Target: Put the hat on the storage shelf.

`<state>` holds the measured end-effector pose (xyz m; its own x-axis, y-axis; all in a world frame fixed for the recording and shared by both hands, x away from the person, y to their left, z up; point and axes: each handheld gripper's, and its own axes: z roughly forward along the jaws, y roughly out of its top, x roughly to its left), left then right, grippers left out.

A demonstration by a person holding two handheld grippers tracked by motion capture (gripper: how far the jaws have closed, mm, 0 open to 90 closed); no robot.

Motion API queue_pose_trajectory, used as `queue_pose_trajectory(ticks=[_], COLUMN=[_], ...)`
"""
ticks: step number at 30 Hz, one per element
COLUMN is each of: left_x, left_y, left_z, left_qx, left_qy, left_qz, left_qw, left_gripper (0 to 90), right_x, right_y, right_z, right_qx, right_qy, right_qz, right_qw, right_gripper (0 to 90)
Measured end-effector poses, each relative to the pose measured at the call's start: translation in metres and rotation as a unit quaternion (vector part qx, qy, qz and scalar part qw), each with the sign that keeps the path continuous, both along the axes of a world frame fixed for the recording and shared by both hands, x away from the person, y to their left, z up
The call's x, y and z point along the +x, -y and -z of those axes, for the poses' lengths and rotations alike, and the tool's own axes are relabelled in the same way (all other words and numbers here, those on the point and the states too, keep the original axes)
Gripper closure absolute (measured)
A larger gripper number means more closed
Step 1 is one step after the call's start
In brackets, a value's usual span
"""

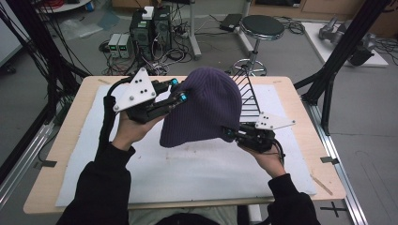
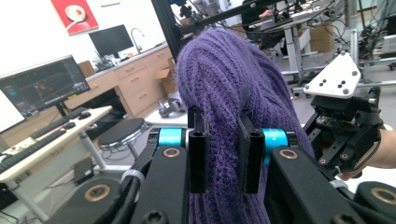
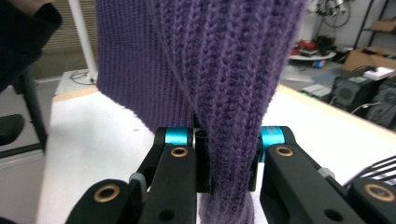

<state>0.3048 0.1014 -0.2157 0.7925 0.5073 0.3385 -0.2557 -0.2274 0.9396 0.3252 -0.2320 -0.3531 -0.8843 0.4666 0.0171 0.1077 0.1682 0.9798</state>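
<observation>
In the middle of the high view, a purple knit hat [image 1: 206, 105] is hanging in the air above the white mat [image 1: 187, 173] on the table [image 1: 65, 140], held from both sides. The left gripper [image 1: 180, 96], upper left of centre, is pinching a bunched fold of the hat's left side, its jaws clamped tight on the wool. The right gripper [image 1: 227, 133], at the hat's lower right edge just in front of a black wire rack [image 1: 248, 93], is squeezing a thick fold of the knit between its jaws.
</observation>
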Motion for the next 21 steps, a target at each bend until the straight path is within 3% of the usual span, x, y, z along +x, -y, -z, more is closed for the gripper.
queue_pose_trajectory(ticks=[6,10,15,21], left_x=[0.006,0.013,0.022,0.034], left_y=[0.004,0.005,0.007,0.014], left_z=[-0.007,-0.011,-0.012,-0.011], left_qx=[-0.016,-0.033,-0.047,-0.058], left_qy=[0.016,0.013,0.019,0.059], left_qz=[-0.008,-0.017,-0.035,-0.050], left_qw=[0.9997,0.9992,0.9981,0.9953], left_gripper=[78.0,77.9,77.9,78.0], right_x=[0.008,0.016,0.024,0.032], right_y=[0.004,0.011,0.015,0.020], right_z=[-0.017,-0.031,-0.044,-0.057], right_qx=[-0.009,0.003,0.000,-0.009], right_qy=[0.015,0.024,0.034,0.042], right_qz=[0.015,0.031,0.044,0.060], right_qw=[0.9997,0.9992,0.9985,0.9973], right_gripper=[82.0,82.0,81.9,81.9])
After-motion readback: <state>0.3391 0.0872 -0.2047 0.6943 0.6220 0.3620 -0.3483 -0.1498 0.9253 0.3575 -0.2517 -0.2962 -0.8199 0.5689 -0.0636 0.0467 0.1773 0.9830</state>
